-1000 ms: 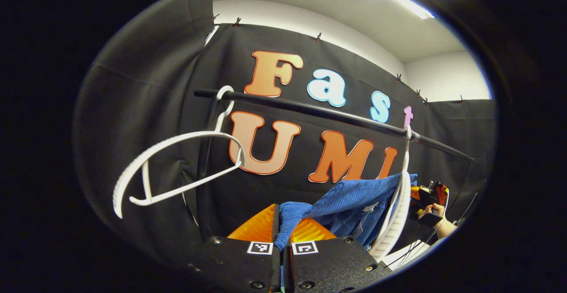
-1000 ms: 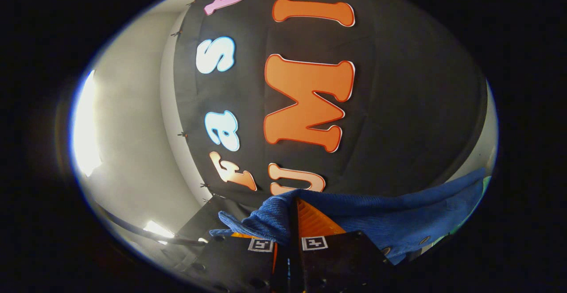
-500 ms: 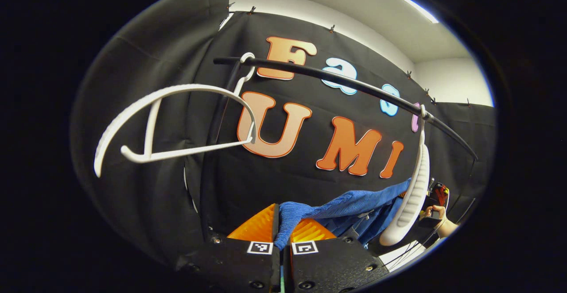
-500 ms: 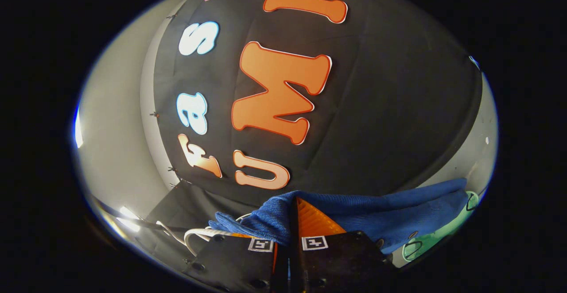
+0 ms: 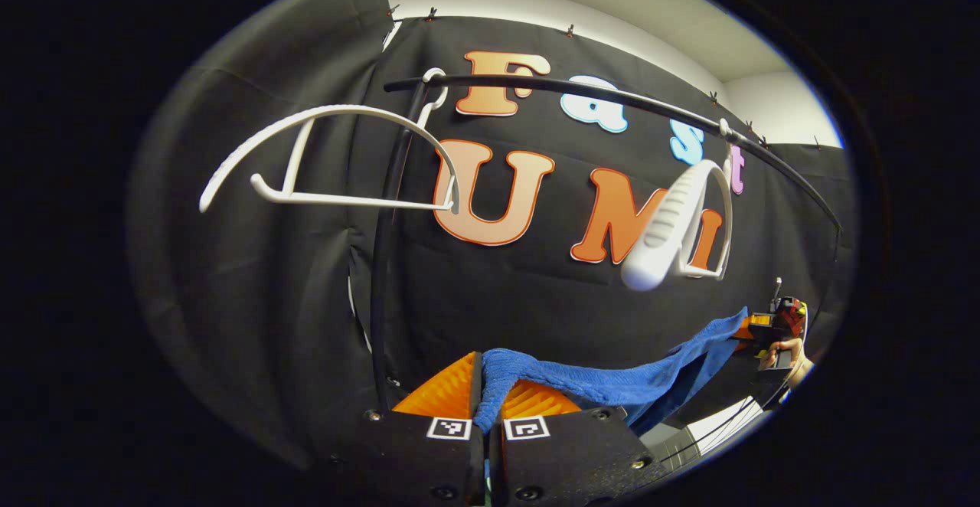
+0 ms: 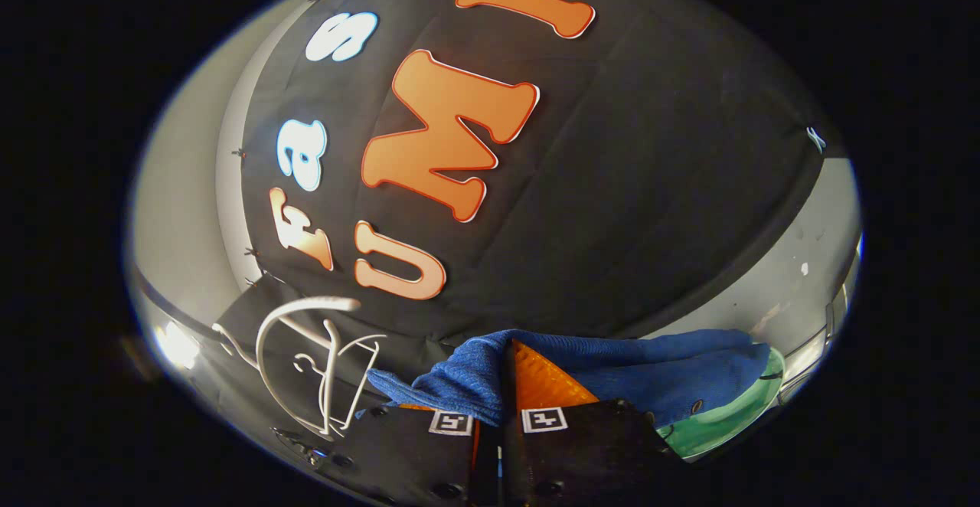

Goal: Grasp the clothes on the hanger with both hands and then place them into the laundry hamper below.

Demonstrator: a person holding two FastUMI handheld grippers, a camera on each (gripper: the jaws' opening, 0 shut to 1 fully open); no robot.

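Observation:
A blue knitted garment [image 5: 612, 381] stretches between both grippers, free of the hangers. My left gripper [image 5: 487, 392] is shut on one end of it in the left gripper view. Farther right in that view, the right gripper [image 5: 773, 323] and the hand holding it grip the other end. In the right gripper view, my right gripper [image 6: 501, 373] is shut on the blue garment [image 6: 666, 369], which drapes to the right over a green hamper rim [image 6: 720, 419]. Two bare white hangers [image 5: 337, 158] [image 5: 681, 224] hang on the black rail [image 5: 612, 101].
The rail's black upright post [image 5: 383, 262] stands just left of my left gripper. White hangers [image 6: 314, 361] appear low at the left in the right gripper view. A grey floor strip [image 6: 781, 285] lies at the right below the cloth wall.
Both grippers have come down with the blue garment. It has slid off the right-hand hanger, which now swings bare above it. The green hamper rim has come into the right gripper view.

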